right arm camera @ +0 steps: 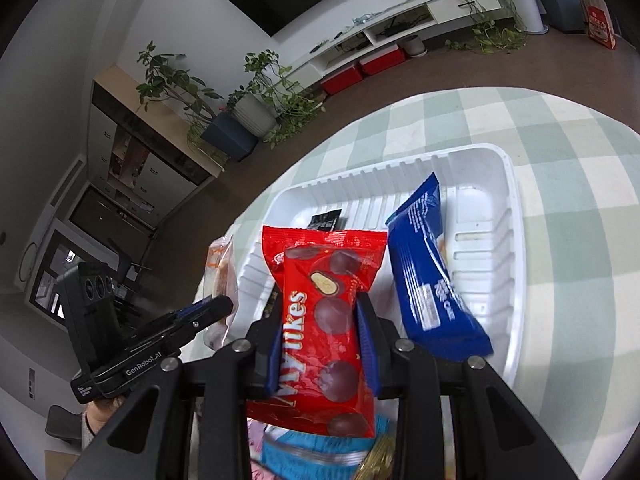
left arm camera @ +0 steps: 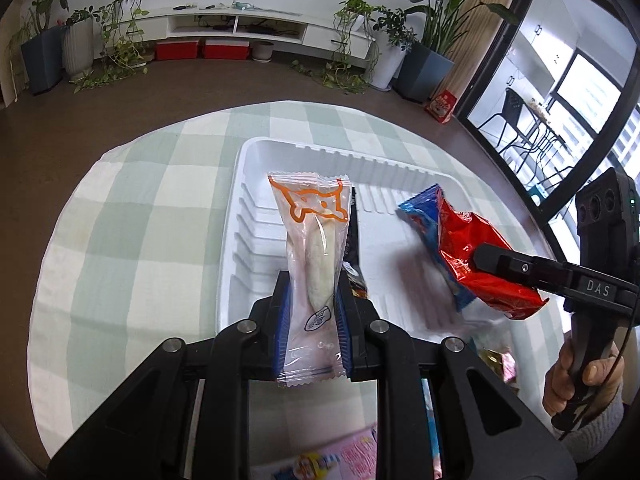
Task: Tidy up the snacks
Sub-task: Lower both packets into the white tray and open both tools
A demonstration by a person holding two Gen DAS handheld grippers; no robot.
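Over the white tray (left arm camera: 280, 152): left gripper (left arm camera: 313, 300) pinches my clear snack sachet (left arm camera: 310, 248), right gripper (right arm camera: 323, 340) the red chocolate bag (right arm camera: 324, 320); I'd lower flat beside the blue packet (right arm camera: 430, 272), then release.

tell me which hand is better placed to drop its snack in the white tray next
Probably right. The right gripper holds the red chocolate bag already over the white tray, beside the blue packet. The left gripper holds its clear pastry packet over the tray's near-left edge.

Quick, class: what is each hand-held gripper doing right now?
Left hand-held gripper: shut on the clear snack packet.
Right hand-held gripper: shut on the red chocolate bag.
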